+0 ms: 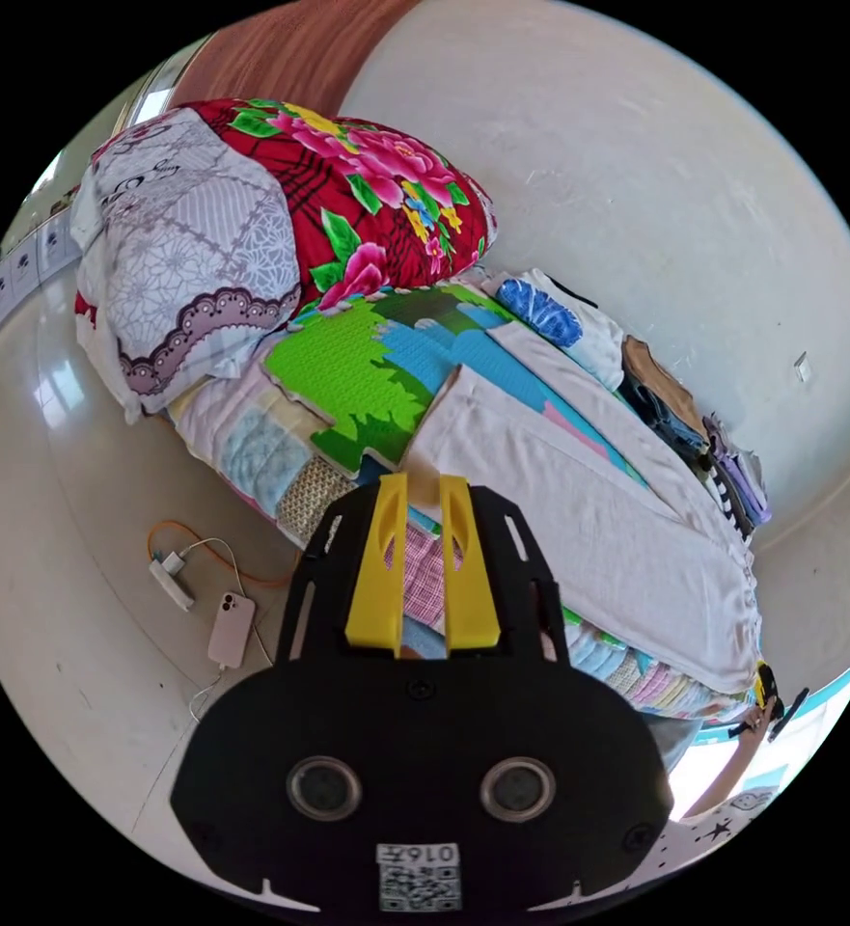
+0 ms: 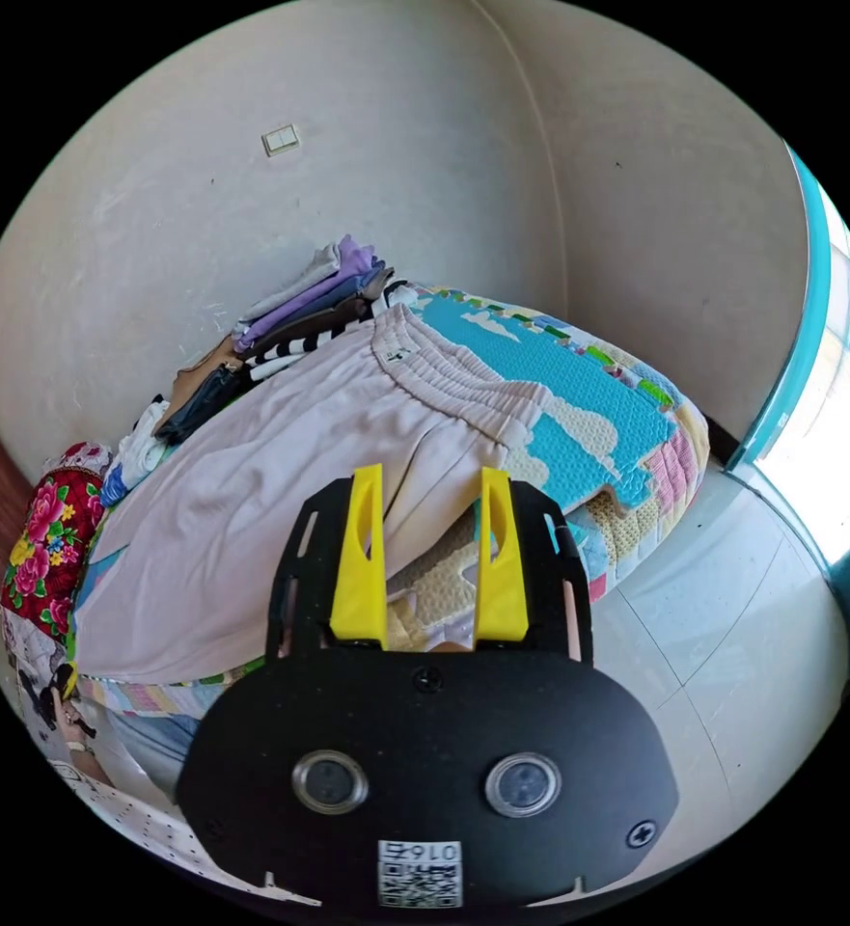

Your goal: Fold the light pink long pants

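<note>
The light pink long pants (image 1: pixel 579 502) lie spread flat along a bed covered by a colourful foam mat (image 1: pixel 347 376). My left gripper (image 1: pixel 424 479) hovers at the leg-hem corner; its yellow jaws stand a narrow gap apart, with the hem's edge between the tips. In the right gripper view the elastic waistband (image 2: pixel 444 381) lies at the bed's other end. My right gripper (image 2: pixel 431 472) is wide open, and the pants' (image 2: pixel 251 502) draped side edge hangs between its jaws. The right gripper (image 1: pixel 767 690) also shows small and far off in the left gripper view, held by a hand.
Folded flowered quilts (image 1: pixel 251 222) are piled at the hem end. A stack of folded clothes (image 2: pixel 318 294) lies against the wall beside the pants. On the floor by the bed are a phone (image 1: pixel 232 627), a charger block (image 1: pixel 172 582) and an orange cable. A teal window frame (image 2: pixel 791 367) stands past the waist end.
</note>
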Motion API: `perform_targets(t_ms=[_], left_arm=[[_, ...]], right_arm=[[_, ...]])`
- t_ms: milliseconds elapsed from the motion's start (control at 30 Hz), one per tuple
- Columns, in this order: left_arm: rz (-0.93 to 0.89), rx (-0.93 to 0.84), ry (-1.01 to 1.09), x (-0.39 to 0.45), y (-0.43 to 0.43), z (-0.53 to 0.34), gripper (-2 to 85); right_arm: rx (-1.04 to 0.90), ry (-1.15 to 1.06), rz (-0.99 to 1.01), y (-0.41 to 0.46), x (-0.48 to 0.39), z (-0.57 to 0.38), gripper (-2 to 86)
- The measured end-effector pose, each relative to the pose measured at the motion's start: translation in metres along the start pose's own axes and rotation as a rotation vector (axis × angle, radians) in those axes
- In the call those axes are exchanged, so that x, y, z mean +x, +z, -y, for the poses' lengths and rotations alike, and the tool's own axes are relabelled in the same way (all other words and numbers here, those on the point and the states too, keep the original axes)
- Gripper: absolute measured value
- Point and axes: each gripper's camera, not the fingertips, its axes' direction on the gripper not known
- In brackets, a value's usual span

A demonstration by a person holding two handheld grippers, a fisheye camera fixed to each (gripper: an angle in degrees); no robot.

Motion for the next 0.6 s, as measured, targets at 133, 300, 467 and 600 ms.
perform_targets(t_ms=[133,300,467,600], left_arm=[[-0.061,0.036,0.016,-0.010,-0.012,0.012,-0.6],[-0.132,0.044,0.029,-0.027,-0.022,0.029,-0.9],[-0.144,0.043,0.032,-0.036,-0.022,0.048,-1.0],[-0.153,0.047,0.031,-0.039,-0.022,0.062,-0.9]], right_arm=[[-0.011,0.006,0.021,0.000,0.017,0.012,13.5],[-0.045,0.053,0.082,0.002,0.044,0.036,12.8],[-0.070,0.174,0.123,0.005,0.076,0.060,11.0],[-0.023,0.277,0.172,-0.001,0.102,0.070,10.1]])
